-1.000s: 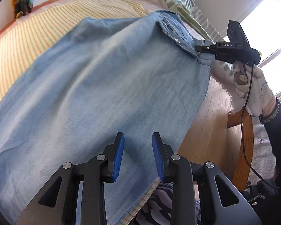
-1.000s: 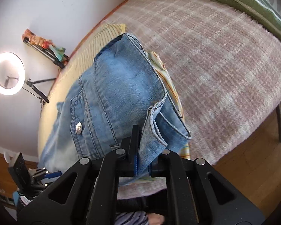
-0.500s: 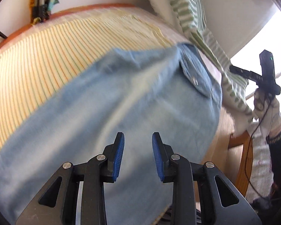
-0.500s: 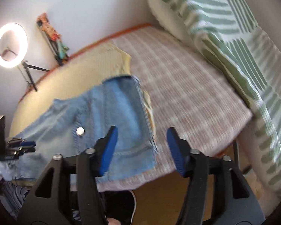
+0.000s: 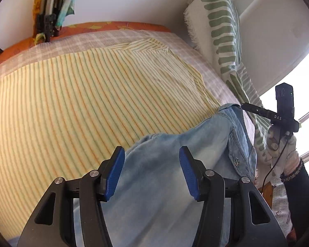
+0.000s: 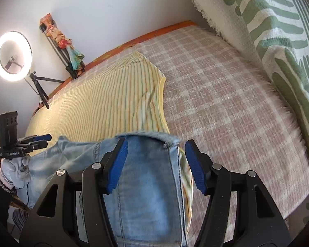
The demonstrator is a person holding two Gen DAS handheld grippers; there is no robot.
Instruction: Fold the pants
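Roughly: plaid bedspread (image 6: 226,94) fills right of frame, yellow striped sheet (image 5: 82,103) centre-left, green-patterned pillow (image 6: 278,30) upper right. Denim pants (image 5: 175,175) bunched lower centre on sheet edge. Left gripper (image 5: 152,170) spread, gripping nothing; right gripper (image 6: 154,166) spread above pants, empty.

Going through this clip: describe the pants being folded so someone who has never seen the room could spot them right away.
Start at the bed with the pink checked blanket; a yellow striped sheet is spread over its middle. At the near edge of that sheet lie the pants, under the open right gripper. They are the only light blue denim there, with stitched seams and a metal button.
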